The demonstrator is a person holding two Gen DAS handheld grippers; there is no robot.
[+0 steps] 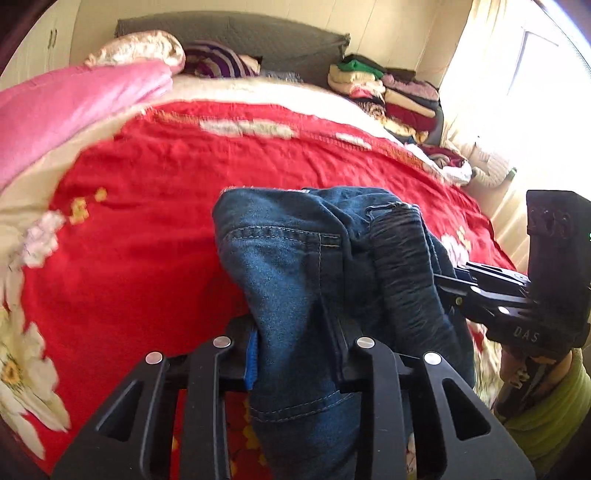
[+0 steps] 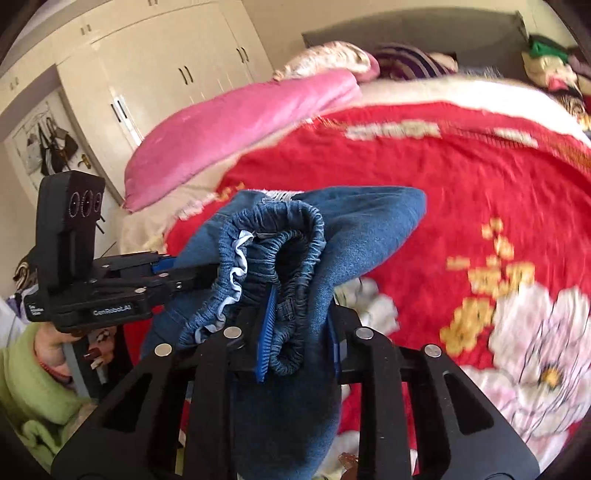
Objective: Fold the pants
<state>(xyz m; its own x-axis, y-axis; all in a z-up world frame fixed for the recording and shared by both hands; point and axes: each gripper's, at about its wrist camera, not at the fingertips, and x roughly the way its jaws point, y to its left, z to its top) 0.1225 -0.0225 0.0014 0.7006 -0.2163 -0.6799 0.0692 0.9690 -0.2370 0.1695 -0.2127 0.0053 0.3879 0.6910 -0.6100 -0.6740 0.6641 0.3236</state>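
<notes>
Blue denim pants hang bunched between both grippers above a red flowered bedspread. My left gripper is shut on a denim fold with a stitched seam. My right gripper is shut on the elastic waistband of the pants. The right gripper also shows in the left wrist view, gripping the cloth from the right. The left gripper shows in the right wrist view, gripping from the left. The lower part of the pants hangs out of sight below the fingers.
A pink quilt lies along the bed's far left. Pillows and a grey headboard are at the back. A stack of folded clothes sits back right by a bright window. White wardrobes stand left.
</notes>
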